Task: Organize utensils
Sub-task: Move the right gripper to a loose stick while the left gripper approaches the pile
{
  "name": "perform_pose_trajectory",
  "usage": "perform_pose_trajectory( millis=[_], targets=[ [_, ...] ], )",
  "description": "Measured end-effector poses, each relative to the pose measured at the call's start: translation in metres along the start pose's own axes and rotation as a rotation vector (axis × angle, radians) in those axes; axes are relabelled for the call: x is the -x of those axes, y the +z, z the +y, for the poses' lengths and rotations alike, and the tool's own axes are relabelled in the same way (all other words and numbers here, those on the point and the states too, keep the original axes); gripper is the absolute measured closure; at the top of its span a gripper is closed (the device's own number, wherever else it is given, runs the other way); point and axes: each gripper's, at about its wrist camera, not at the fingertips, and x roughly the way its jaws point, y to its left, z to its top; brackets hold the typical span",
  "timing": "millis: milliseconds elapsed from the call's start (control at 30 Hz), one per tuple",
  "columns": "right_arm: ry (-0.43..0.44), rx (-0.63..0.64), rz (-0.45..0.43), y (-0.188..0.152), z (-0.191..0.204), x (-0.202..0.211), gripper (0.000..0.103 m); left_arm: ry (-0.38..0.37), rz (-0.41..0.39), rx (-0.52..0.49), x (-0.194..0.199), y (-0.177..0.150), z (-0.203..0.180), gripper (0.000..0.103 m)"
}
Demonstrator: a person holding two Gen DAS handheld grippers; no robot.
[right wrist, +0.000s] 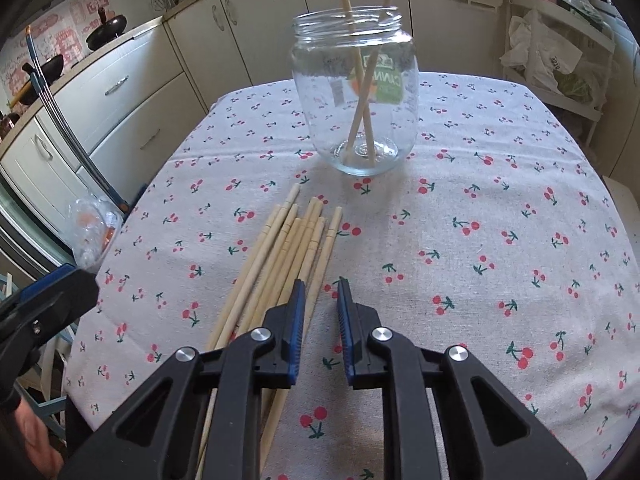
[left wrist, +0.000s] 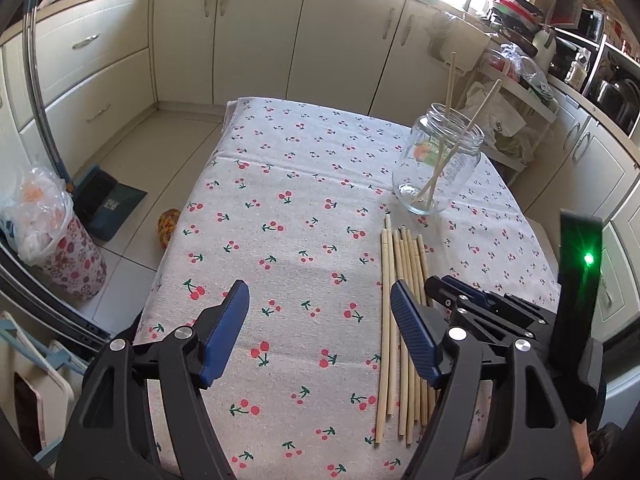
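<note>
**Both claws empty over the chopstick pile**

The left gripper (left wrist: 318,334) is spread wide, its blue pads far apart above the cherry-print tablecloth (left wrist: 288,216), holding nothing; its right pad hangs over the near end of the loose chopsticks (left wrist: 402,300) (whether it touches them cannot be told). The right gripper (right wrist: 320,334) is narrowed to a slim gap, nothing between the pads, with its left pad over the rightmost sticks of the pile (right wrist: 280,256).

The loose chopsticks lie side by side on the cloth, just in front of a clear glass jar (right wrist: 356,92) that stands upright. Two chopsticks (right wrist: 362,92) lean crossed inside the jar, tips on its bottom and tops sticking out of the mouth.

The jar carries a green and orange label, seen mirrored through the glass; its letters cannot be read with certainty.
</note>
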Motion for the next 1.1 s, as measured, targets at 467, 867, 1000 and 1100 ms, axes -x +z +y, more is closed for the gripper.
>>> perform_pose_trajectory(
  millis=[467, 867, 1000, 1100],
  targets=[
    [-0.105, 0.102, 0.015, -0.017, -0.014, 0.015, 0.090, 0.027, -0.017, -0.027, 0.023, -0.009, -0.002, 0.030],
    [-0.125, 0.070, 0.017, -0.025, -0.047, 0.027, 0.089, 0.054, 0.007, -0.073, 0.023, -0.016, -0.011, 0.027],
    [-0.092, 0.064, 0.008, -0.025, -0.046, 0.026, 0.089, 0.065, 0.048, -0.076, 0.007, -0.015, -0.009, 0.027],
    [-0.067, 0.067, 0.004, -0.026, -0.049, 0.028, 0.090, 0.061, 0.078, -0.070, -0.009, -0.010, -0.008, 0.027]
  ],
)
